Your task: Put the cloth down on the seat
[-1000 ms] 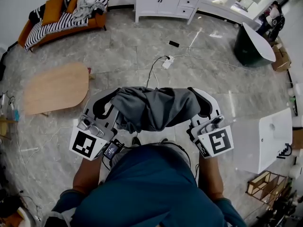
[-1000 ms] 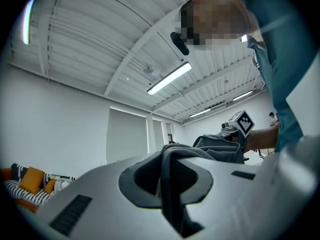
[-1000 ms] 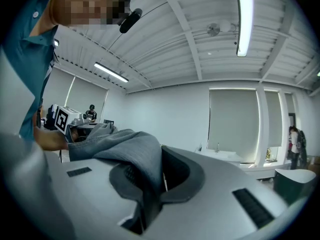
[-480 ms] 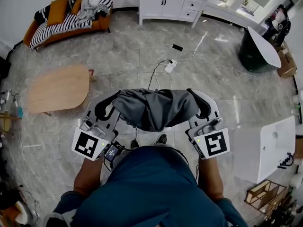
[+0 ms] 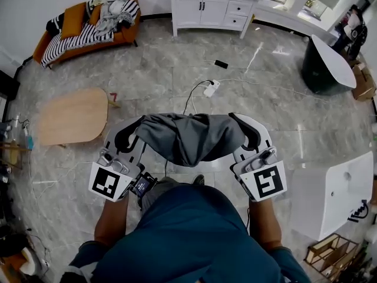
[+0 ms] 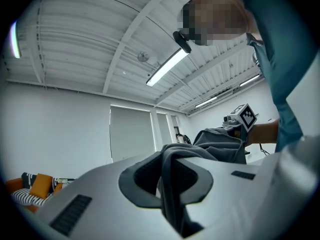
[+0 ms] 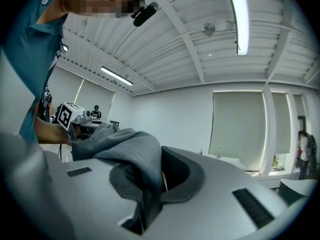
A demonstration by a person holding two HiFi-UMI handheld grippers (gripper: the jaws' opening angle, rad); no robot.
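A grey cloth hangs bunched between my two grippers, in front of the person's chest and well above the marble floor. My left gripper is shut on the cloth's left end, which shows pinched between its jaws as dark grey fabric. The right gripper is shut on the right end of the cloth. Both grippers point level. Far off at the top left stands an orange sofa with a striped blanket and clothes on its seat.
A light wooden oval table stands to the left on the floor. A white cabinet is at the back. A power strip with cables lies on the floor ahead. A white table is at the right.
The person has walked forward with the cloth held between both grippers; the power strip and wooden table have drawn nearer in the head view. Both grips are unchanged.
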